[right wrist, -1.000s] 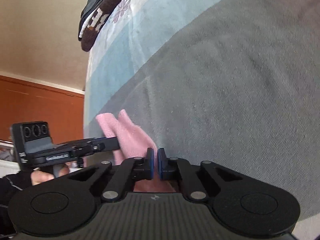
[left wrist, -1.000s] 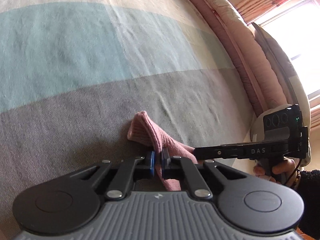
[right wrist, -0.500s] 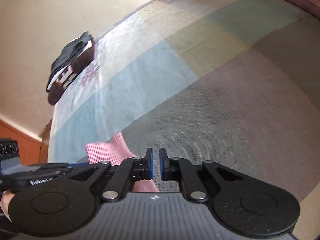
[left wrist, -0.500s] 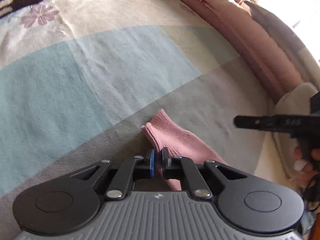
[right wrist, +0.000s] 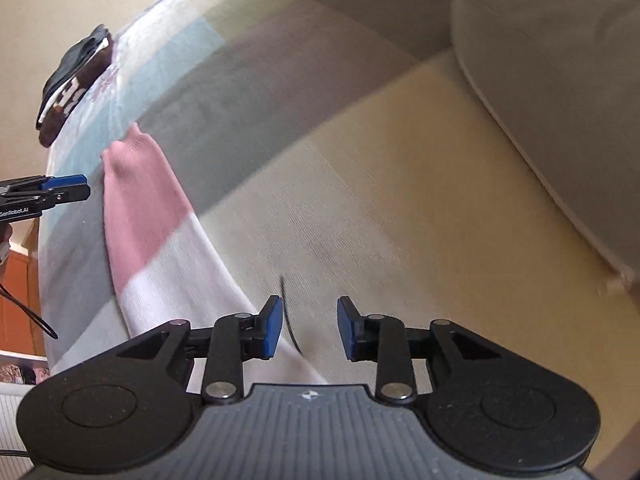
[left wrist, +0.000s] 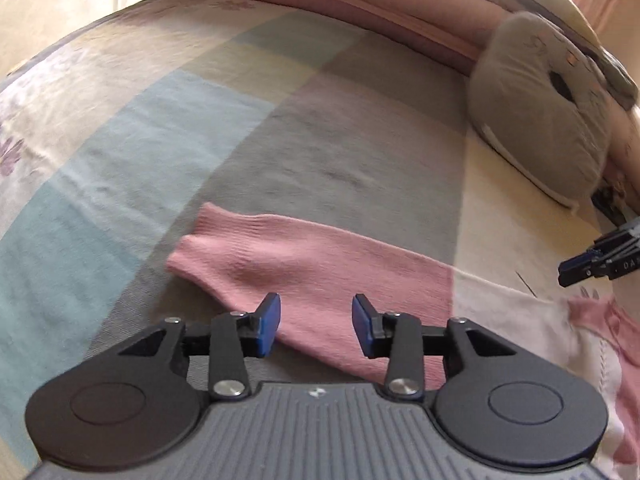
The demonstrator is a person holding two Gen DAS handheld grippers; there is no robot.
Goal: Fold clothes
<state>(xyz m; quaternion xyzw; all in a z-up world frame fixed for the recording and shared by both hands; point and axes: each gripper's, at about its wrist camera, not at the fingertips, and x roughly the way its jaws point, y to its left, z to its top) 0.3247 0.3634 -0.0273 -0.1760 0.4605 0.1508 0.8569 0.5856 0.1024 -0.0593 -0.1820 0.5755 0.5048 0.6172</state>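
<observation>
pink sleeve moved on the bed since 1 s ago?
Yes. The pink sleeve now lies flat and stretched across the grey stripe, no longer bunched; left gripper open above it.

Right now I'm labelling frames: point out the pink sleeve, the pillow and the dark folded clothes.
pink sleeve [left wrist: 304, 258], left wrist view, mid-sleeve.
pillow [left wrist: 536, 120], left wrist view, its face.
dark folded clothes [right wrist: 72, 88], right wrist view, pile's middle.

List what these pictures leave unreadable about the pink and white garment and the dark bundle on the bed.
- Pink and white garment: in the left wrist view its near part is hidden behind the open left gripper; its full shape is cut off.
- Right wrist view: the open right gripper covers its white end.
- Dark bundle: too small and blurred to identify.
</observation>
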